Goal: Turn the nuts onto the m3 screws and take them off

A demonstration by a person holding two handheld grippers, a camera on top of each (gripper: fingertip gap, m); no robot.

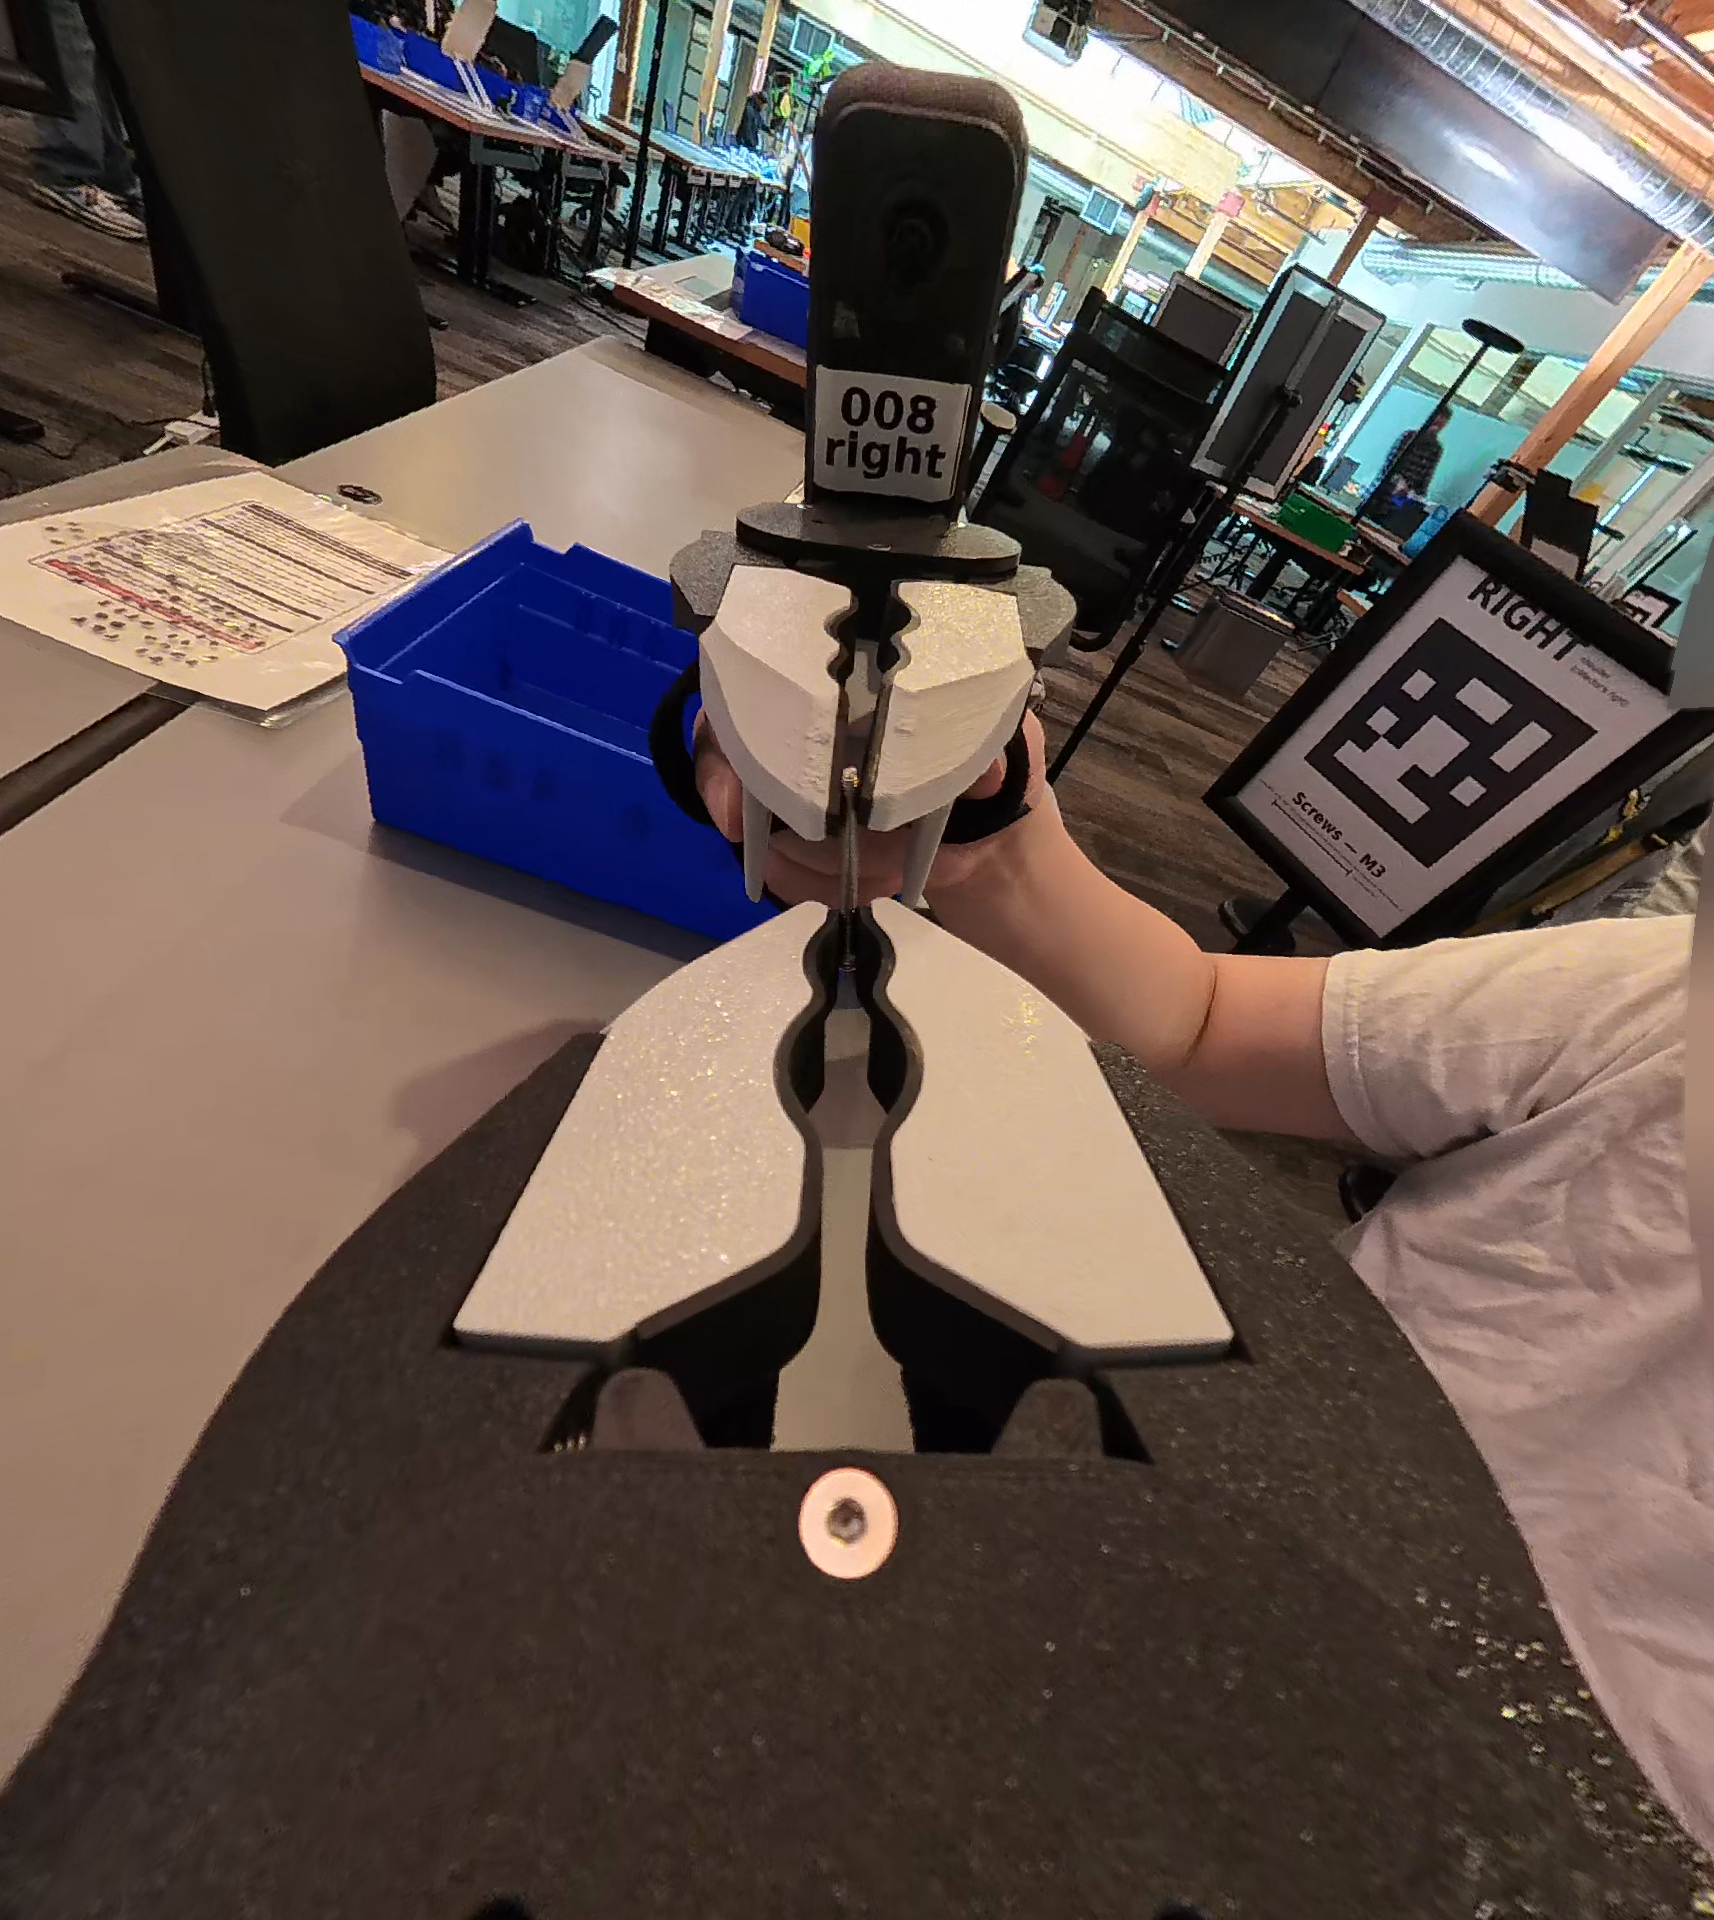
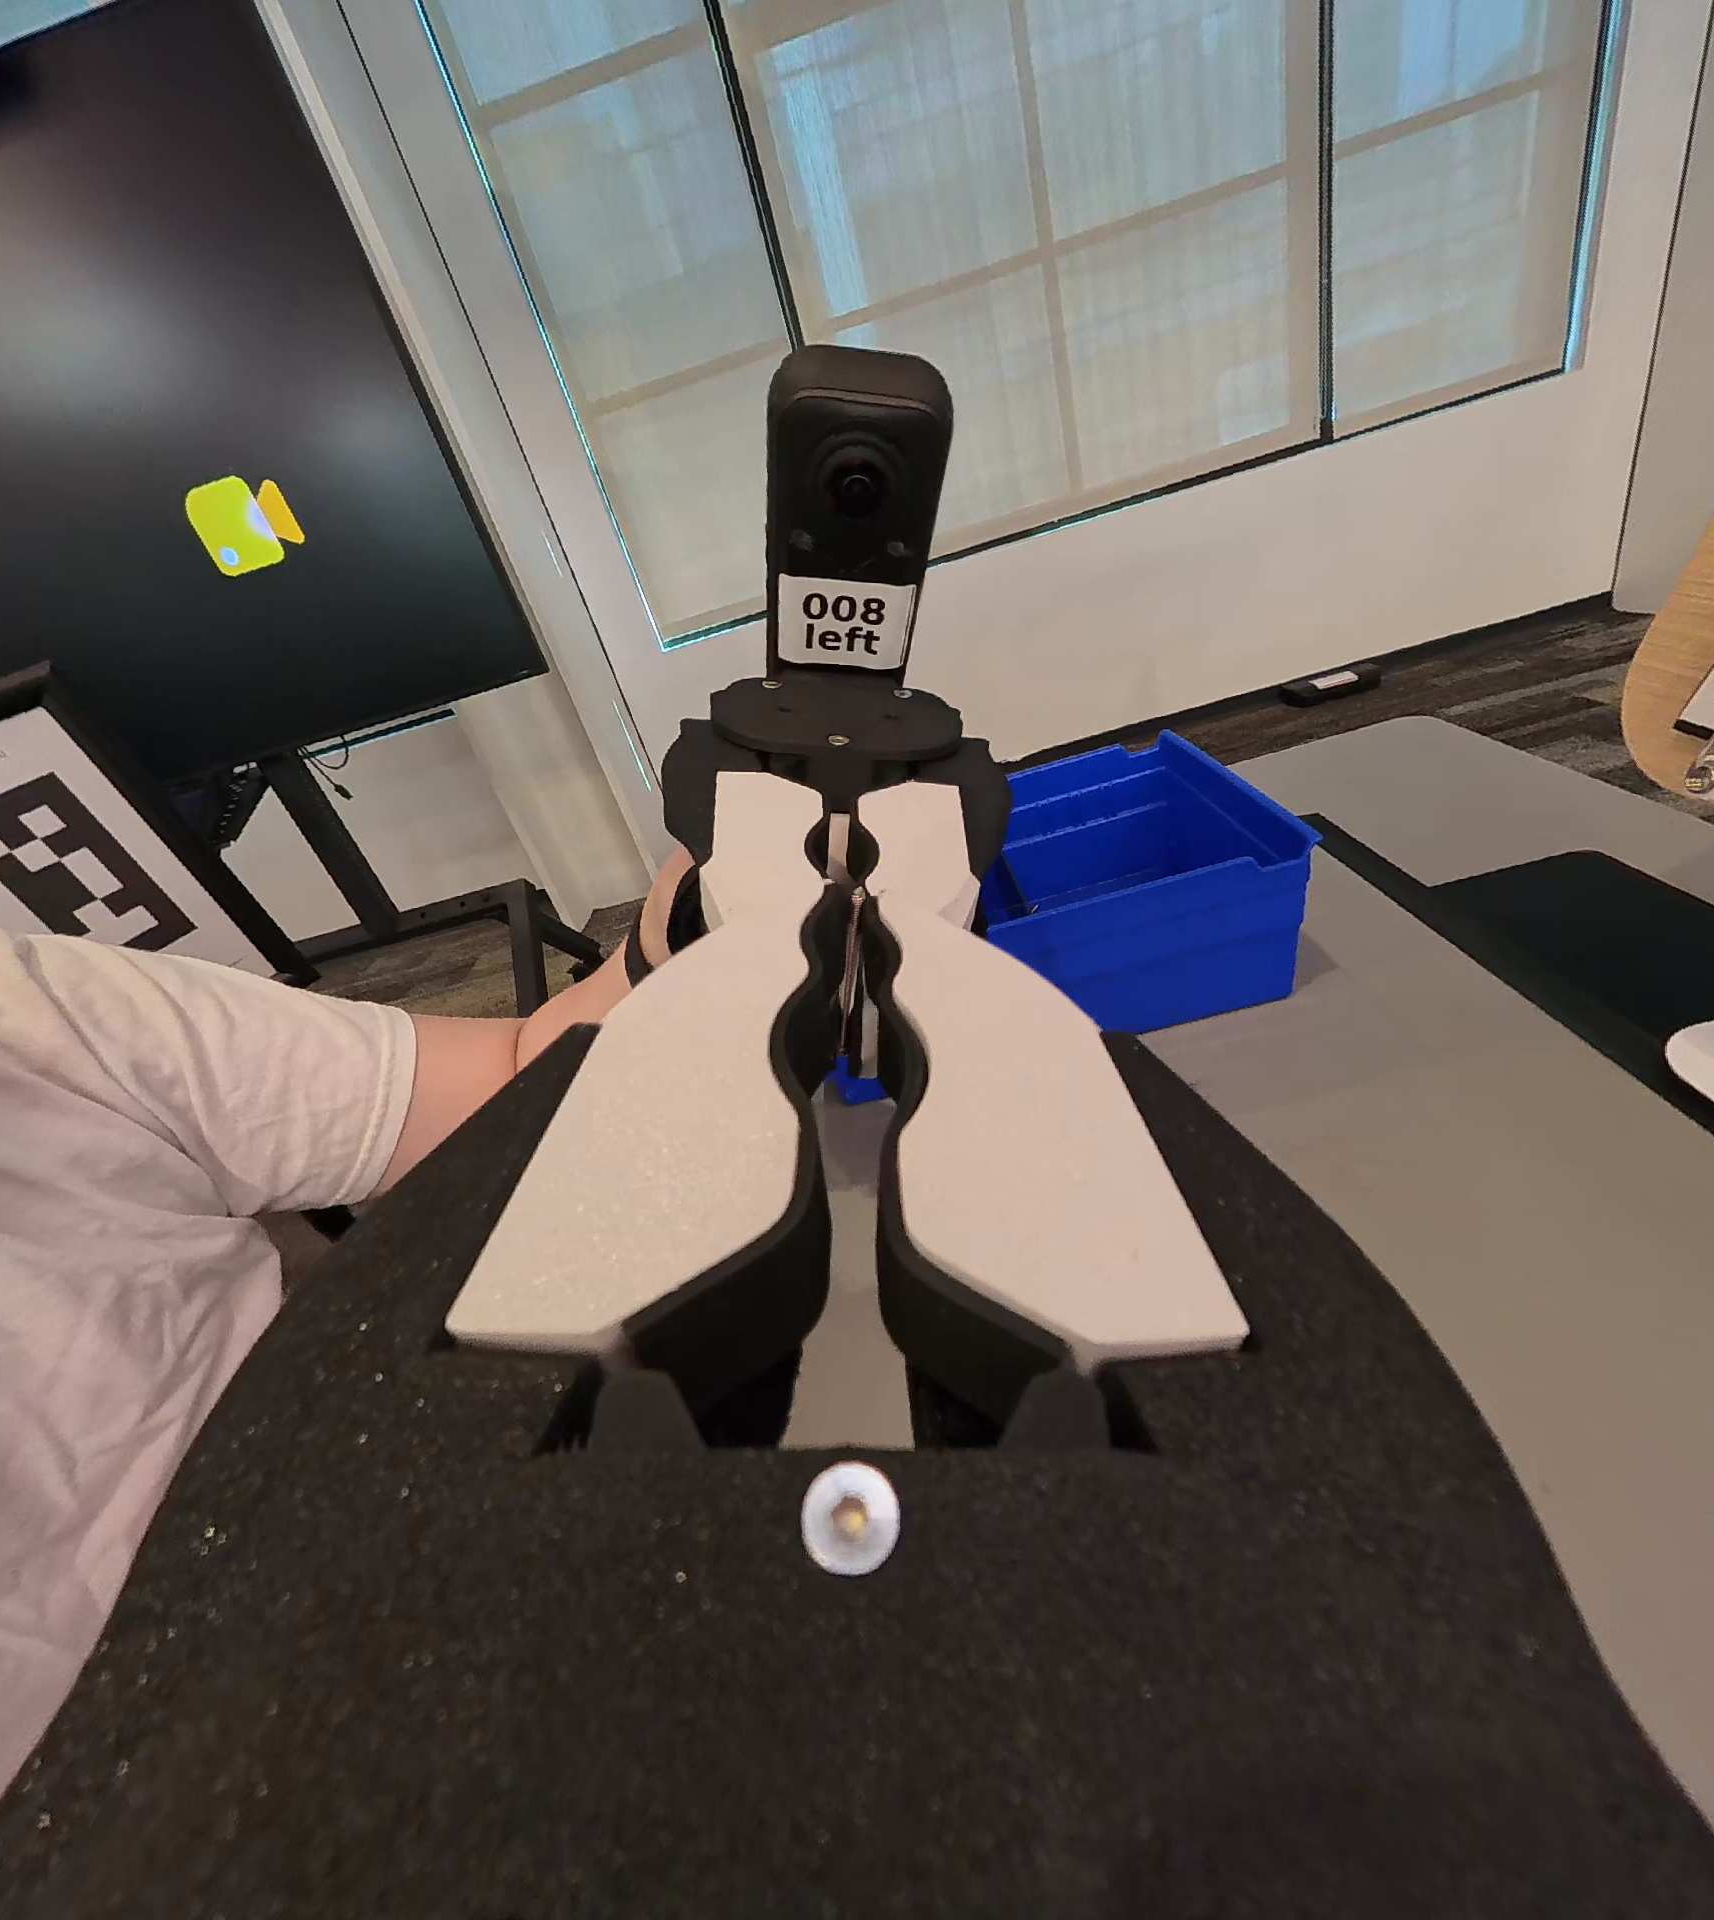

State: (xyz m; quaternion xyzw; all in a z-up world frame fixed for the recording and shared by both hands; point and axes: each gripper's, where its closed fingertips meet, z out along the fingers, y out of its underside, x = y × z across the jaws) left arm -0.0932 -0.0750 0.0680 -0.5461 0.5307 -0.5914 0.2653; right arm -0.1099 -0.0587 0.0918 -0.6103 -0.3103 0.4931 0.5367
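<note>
My left gripper (image 1: 848,920) and right gripper (image 1: 851,800) face each other tip to tip above the grey table (image 1: 157,987). A thin long M3 screw (image 1: 847,852) bridges the two. In the right wrist view the screw (image 2: 851,966) lies along the gap of my right gripper (image 2: 858,909), which is shut on it. My left gripper (image 2: 855,883) is closed on the screw's far end. A small dark piece, apparently the nut (image 1: 848,961), sits just inside its tips and is mostly hidden.
A blue compartment bin (image 1: 520,707) stands on the table behind the grippers and also shows in the right wrist view (image 2: 1144,883). A laminated sheet (image 1: 178,582) lies at far left. A framed marker sign (image 1: 1435,748) stands off the table. The person's arm (image 1: 1092,935) reaches in. My two grippers' fingertips are within a few centimetres of each other.
</note>
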